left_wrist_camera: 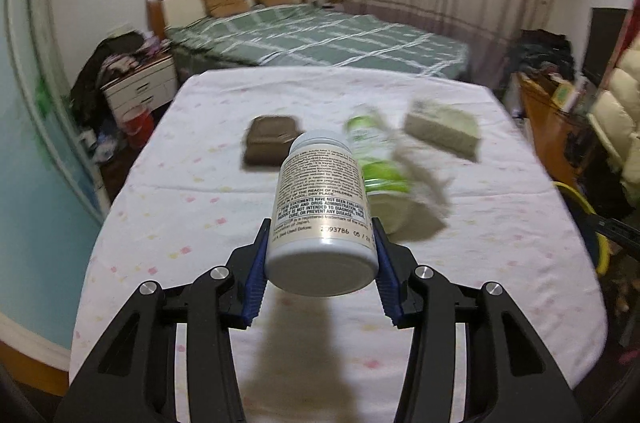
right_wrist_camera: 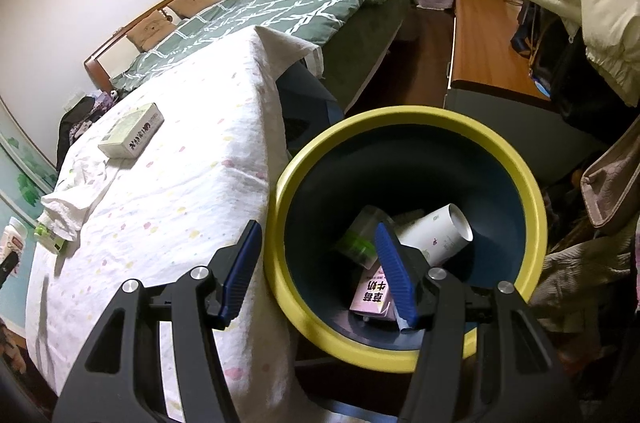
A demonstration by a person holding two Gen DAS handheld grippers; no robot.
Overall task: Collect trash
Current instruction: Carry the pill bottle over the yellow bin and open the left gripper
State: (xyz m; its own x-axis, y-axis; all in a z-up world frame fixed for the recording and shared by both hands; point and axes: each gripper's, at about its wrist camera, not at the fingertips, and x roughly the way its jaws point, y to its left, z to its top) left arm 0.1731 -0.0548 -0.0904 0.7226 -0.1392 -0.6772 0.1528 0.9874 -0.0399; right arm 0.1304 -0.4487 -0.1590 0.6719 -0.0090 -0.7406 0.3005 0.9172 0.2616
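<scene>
1. We have the left gripper (left_wrist_camera: 322, 263) clamped on a white pill bottle (left_wrist_camera: 320, 211), its blue pads pressing the bottle's sides near the base, cap pointing away from us.
2. The bottle hangs clear above the white tablecloth (left_wrist_camera: 200, 191), its shadow thrown on the cloth just below.
3. Beyond it on the table lie a brown wallet-like pouch (left_wrist_camera: 270, 141), a green-and-white plastic bottle (left_wrist_camera: 380, 171) on its side (blurred, so the label is unreadable), and a pale green box (left_wrist_camera: 442, 131) further right.
4. Over on our right, the right gripper (right_wrist_camera: 320, 271) hovers with its jaws apart and nothing between them, one finger over the table's edge, the other over the bin.
5. The yellow-rimmed bin (right_wrist_camera: 404, 121) stands just beside the table and already holds a pink milk carton (right_wrist_camera: 372, 297), a white paper tube (right_wrist_camera: 436, 235) and a clear bottle with a green label (right_wrist_camera: 356, 241).
6. Crumpled white tissue (right_wrist_camera: 68, 207) sits on the cloth near the far left edge, with the pale green box behind it.
7. A green-quilted bed (left_wrist_camera: 320, 39) fills the background.
</scene>
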